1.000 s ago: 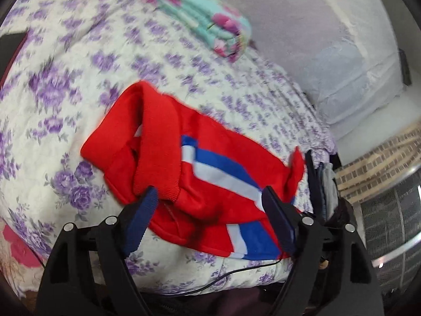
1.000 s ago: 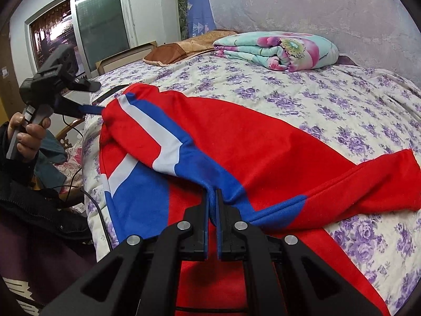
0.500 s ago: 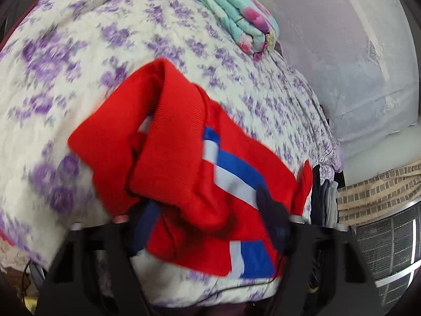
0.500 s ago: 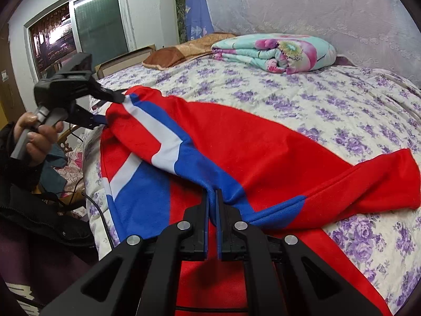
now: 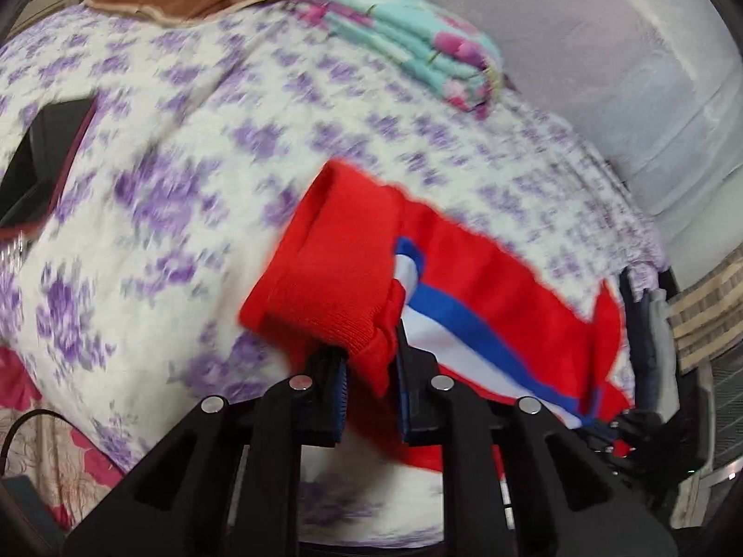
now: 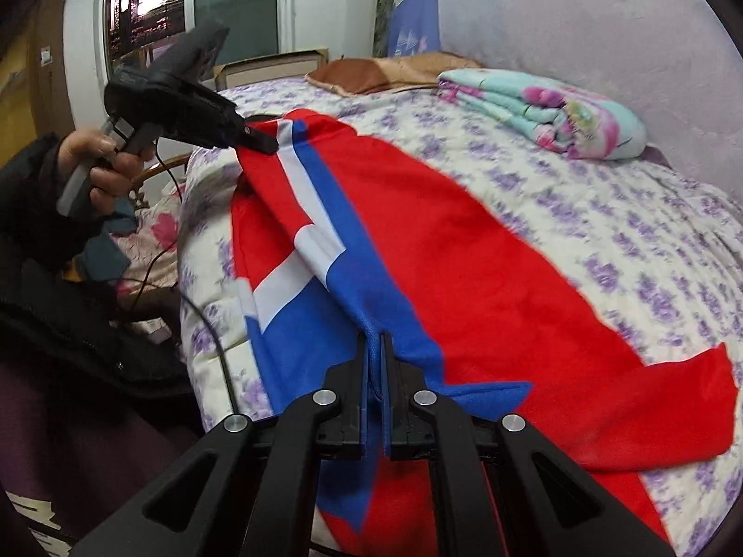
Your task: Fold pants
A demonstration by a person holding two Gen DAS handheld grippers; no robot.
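Observation:
Red pants with blue and white stripes (image 6: 464, 260) lie on the purple-flowered bed (image 6: 650, 241). My left gripper (image 5: 369, 366) is shut on the red ribbed cuff (image 5: 334, 278) and lifts that end off the bed; it also shows in the right wrist view (image 6: 260, 141), pinching the striped end. My right gripper (image 6: 374, 348) is shut on a blue fold of the pants (image 5: 511, 306) near the bed's front edge. The far leg end (image 6: 687, 399) rests flat on the bed.
A folded teal and pink blanket (image 6: 543, 111) and a brown pillow (image 6: 390, 72) lie at the head of the bed. A wall (image 6: 603, 14) runs behind. A window (image 6: 185, 4), a chair and cables (image 6: 172, 241) stand beside the bed's left edge.
My left gripper has closed on the red cuff and raised it, pulling the pants taut. My right gripper has stayed shut on the blue fold and lifted slightly.

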